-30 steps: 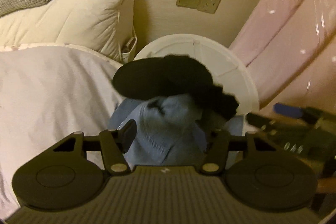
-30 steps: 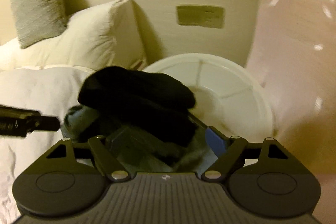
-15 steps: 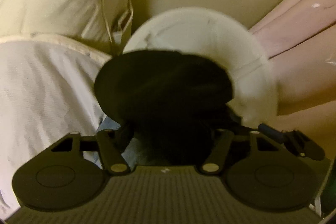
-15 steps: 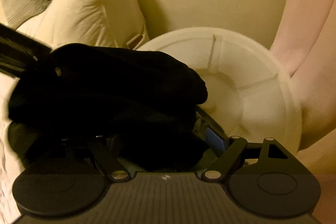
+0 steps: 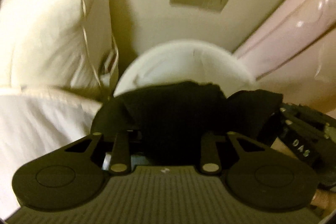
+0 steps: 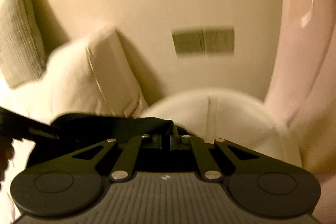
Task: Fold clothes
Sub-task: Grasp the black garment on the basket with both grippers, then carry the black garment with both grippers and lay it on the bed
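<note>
The black garment (image 5: 178,110) lay bunched at the edge of the bed (image 5: 37,119), in front of a round white basket (image 5: 189,60) that stood against the wall. The right claw (image 6: 167,140) had just been closing and its jaws stood pinched together on a fold of the dark cloth, whose edge rose to a peak right above them. The left claw (image 5: 168,140) had also been closing, with the garment heaped between its fingers (the tips were buried in the fabric, so whether they pressed on it I could not tell). A white pillow (image 6: 88,77) leaned against the wall beside the basket.
</note>
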Available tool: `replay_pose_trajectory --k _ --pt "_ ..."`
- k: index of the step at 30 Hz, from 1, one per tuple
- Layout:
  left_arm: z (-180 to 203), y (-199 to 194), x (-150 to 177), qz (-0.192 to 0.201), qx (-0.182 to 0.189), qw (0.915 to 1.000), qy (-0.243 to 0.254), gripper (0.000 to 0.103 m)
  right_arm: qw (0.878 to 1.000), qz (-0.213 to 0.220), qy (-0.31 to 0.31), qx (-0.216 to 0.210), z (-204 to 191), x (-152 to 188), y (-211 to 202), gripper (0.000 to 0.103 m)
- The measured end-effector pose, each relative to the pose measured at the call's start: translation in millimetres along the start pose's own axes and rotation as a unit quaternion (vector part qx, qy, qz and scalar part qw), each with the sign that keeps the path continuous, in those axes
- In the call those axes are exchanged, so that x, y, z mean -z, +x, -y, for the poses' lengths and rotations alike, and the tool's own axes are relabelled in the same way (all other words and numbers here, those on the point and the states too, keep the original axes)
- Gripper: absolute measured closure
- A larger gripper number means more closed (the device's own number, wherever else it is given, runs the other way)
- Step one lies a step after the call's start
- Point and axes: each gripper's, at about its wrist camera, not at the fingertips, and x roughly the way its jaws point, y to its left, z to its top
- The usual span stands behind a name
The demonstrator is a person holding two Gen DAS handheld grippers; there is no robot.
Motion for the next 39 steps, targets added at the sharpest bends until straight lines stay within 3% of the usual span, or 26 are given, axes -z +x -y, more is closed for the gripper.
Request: replay_pose_trajectory --k 4,8,10,13,17,20,22,23,25,26,27,30,33,37,39 --pt "-9 -55 -5 0.073 0.018 0.997 -0.013 0.082 0.997 0.075 -0.016 -0.02 -22 -33 -30 0.099" --pt "-35 -128 5 0.159 0.034 0.9845 -0.067 0.082 0.985 0.151 -0.047 -0.072 -55 -67 -63 0.099" --pt "-51 -168 16 0.203 0.032 0.9736 -0.098 0.083 0.974 0.184 -0.071 -0.108 -78 -85 -82 0.099" --pt "-73 -232 51 0.272 -0.003 0.9527 -0.136 0.083 0.954 0.219 -0.113 -0.173 -120 -101 -109 0.099" --pt "-105 -310 127 0.339 -0.08 0.9143 -0.207 0.083 0.921 0.225 -0.159 -0.275 -184 -101 -135 0.099" --pt "-127 -364 211 0.37 -0.146 0.8705 -0.289 0.083 0.89 0.199 -0.201 -0.358 -243 -78 -149 0.099" --pt "-136 -398 278 0.392 -0.187 0.8291 -0.352 0.083 0.864 0.171 -0.234 -0.411 -285 -51 -160 0.101" --pt "-138 -411 313 0.398 -0.203 0.8066 -0.387 0.083 0.855 0.159 -0.254 -0.423 -307 -34 -164 0.102" --pt "-138 -433 379 0.39 -0.252 0.7647 -0.447 0.083 0.845 0.089 -0.268 -0.453 -350 4 -164 0.101" --pt "-135 -442 410 0.383 -0.284 0.7447 -0.467 0.083 0.831 0.052 -0.271 -0.484 -369 26 -171 0.101" --pt "-134 -452 445 0.375 -0.301 0.7236 -0.495 0.083 0.811 0.046 -0.293 -0.505 -385 49 -187 0.101" --pt "-136 -477 550 0.371 -0.293 0.6491 -0.596 0.083 0.754 0.011 -0.347 -0.558 -438 114 -225 0.102" --pt "-122 -497 635 0.357 -0.318 0.5837 -0.657 0.083 0.713 -0.055 -0.366 -0.595 -497 176 -258 0.102" --pt "-89 -529 726 0.35 -0.336 0.5226 -0.701 0.082 0.647 -0.053 -0.404 -0.645 -543 259 -335 0.103" --pt "-75 -546 768 0.353 -0.334 0.5008 -0.716 0.081 0.617 -0.053 -0.412 -0.669 -559 296 -378 0.103"
